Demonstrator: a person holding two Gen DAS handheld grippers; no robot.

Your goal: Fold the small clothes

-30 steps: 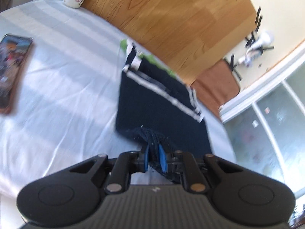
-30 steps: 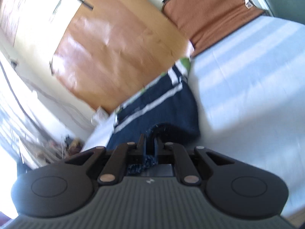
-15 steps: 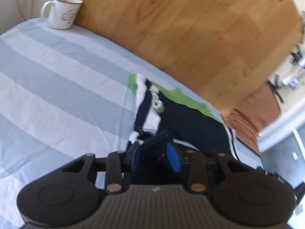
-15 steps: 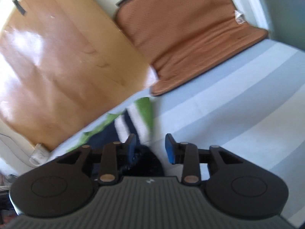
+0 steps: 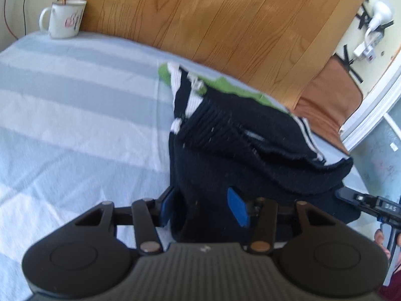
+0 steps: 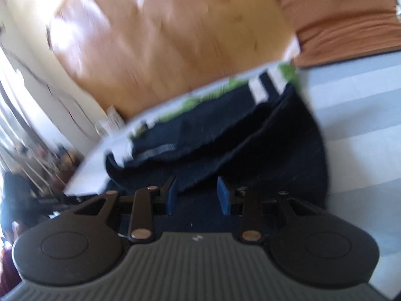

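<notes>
Change since a second ago: my left gripper (image 5: 204,207) and right gripper (image 6: 198,193) released navy garment (image 5: 250,150); both now spread wide. Garment: lying folded over on striped sheet (image 5: 75,115). Fold judged laid.

A white mug (image 5: 65,18) with a pink design stands at the far left corner of a tabletop covered in a blue and white striped cloth (image 5: 75,115). Beyond lies a wooden floor (image 5: 225,17), with a brown cushion (image 5: 330,92) near a white wall.
</notes>
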